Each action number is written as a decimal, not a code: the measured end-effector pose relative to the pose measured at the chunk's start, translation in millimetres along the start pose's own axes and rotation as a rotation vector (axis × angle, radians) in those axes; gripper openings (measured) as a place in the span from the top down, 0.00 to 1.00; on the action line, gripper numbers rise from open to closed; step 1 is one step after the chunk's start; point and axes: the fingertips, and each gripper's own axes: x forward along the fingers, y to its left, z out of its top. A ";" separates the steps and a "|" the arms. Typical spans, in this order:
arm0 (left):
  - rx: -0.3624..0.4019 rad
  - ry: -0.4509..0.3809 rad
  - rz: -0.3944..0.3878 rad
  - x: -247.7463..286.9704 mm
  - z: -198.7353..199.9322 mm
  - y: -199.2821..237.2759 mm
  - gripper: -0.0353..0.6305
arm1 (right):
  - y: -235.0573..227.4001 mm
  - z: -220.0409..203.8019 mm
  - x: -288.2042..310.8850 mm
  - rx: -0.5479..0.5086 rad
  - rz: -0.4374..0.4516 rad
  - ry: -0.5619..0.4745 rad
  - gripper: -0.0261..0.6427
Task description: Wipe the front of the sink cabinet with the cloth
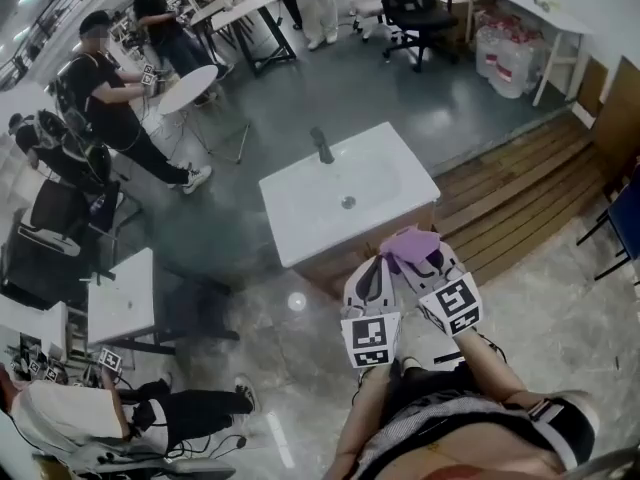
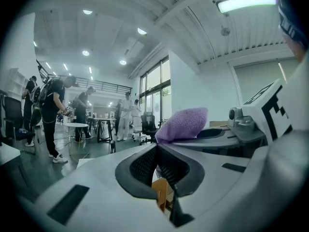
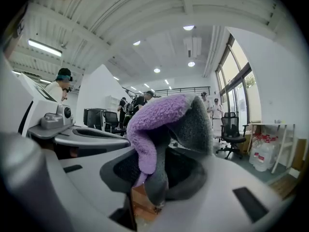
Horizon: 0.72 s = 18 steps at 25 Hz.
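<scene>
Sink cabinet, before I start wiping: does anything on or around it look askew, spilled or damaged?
Nothing stands out. The sink cabinet stands square, its white top shows no spill, and the faucet is upright. The purple cloth is bunched in the right gripper's shut jaws; the left gripper is shut and empty.

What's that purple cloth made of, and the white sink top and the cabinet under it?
The purple cloth looks like microfibre or terry: fuzzy nap, limp folds, grey reverse. The sink top seems glazed ceramic or resin: smooth, white, seamless basin. The cabinet appears wood or wood-look laminate: brown, but little shows.
</scene>
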 end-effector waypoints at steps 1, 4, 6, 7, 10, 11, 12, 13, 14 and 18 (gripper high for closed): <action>0.000 -0.002 0.004 -3.8 3.1 -1.9 0.95 | 1.5 3.3 -4.3 0.000 0.002 -0.006 0.71; 0.009 -0.018 0.014 -14.7 12.6 -5.1 0.95 | 5.7 12.4 -13.0 -0.004 0.002 -0.016 0.71; 0.015 -0.027 0.018 -21.9 16.5 -3.8 0.95 | 10.2 17.4 -16.3 -0.009 -0.003 -0.022 0.71; 0.015 -0.031 0.017 -25.3 17.5 -3.2 0.95 | 12.4 19.6 -18.0 -0.012 -0.008 -0.027 0.71; 0.017 -0.037 0.015 -35.4 21.6 0.4 0.95 | 19.8 25.7 -21.1 -0.020 -0.022 -0.033 0.71; 0.022 -0.033 0.017 -39.1 22.5 3.2 0.95 | 23.8 26.8 -21.0 -0.022 -0.025 -0.032 0.71; 0.028 -0.029 0.021 -43.0 22.9 7.0 0.95 | 28.5 27.1 -20.3 -0.024 -0.025 -0.030 0.71; 0.035 -0.026 0.027 -46.8 23.1 11.6 0.95 | 33.4 27.0 -19.0 -0.026 -0.027 -0.028 0.71; 0.040 -0.026 0.032 -50.6 23.3 16.2 0.95 | 38.1 26.3 -17.6 -0.029 -0.030 -0.025 0.71; 0.062 -0.025 0.036 -66.6 21.6 26.6 0.95 | 57.5 23.6 -15.8 -0.047 -0.046 -0.016 0.71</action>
